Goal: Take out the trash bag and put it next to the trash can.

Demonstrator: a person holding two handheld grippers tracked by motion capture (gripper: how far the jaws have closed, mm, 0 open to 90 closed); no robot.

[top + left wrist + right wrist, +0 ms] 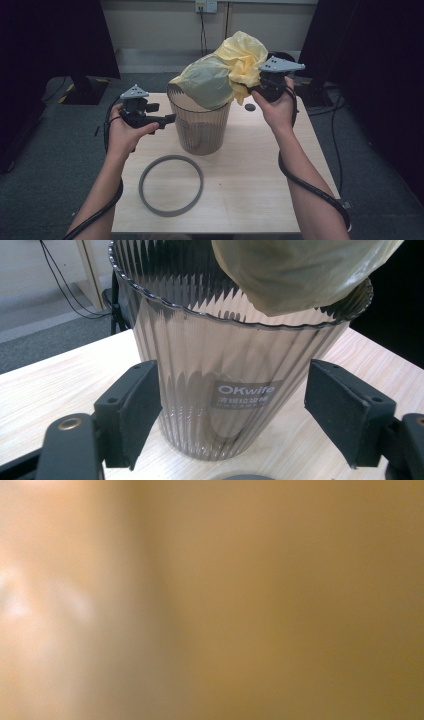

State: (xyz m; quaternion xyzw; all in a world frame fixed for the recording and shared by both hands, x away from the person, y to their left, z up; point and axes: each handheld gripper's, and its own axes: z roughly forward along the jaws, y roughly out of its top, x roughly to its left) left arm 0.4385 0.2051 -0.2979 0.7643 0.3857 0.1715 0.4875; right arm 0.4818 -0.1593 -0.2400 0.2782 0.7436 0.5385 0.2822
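Observation:
A ribbed, smoky see-through bin point(200, 127) stands upright at the middle of the wooden table point(250, 170). A yellow plastic bag point(225, 75) bulges over its rim, bunched at its right end in my right gripper point(254, 90), which is shut on it above the bin's right side. The right gripper view is a yellow blur of the bag point(250, 600) close up. My left gripper point(169, 119) is level at the bin's left wall, open. In the left gripper view its jaws point(231, 375) stand wide on either side of the bin point(225, 355), with the bag point(300, 275) above.
A grey ring point(141, 186) lies flat on the table in front of the bin. A small dark disc point(250, 107) lies behind the bin on the right. Dark stands and cables surround the table on the carpet.

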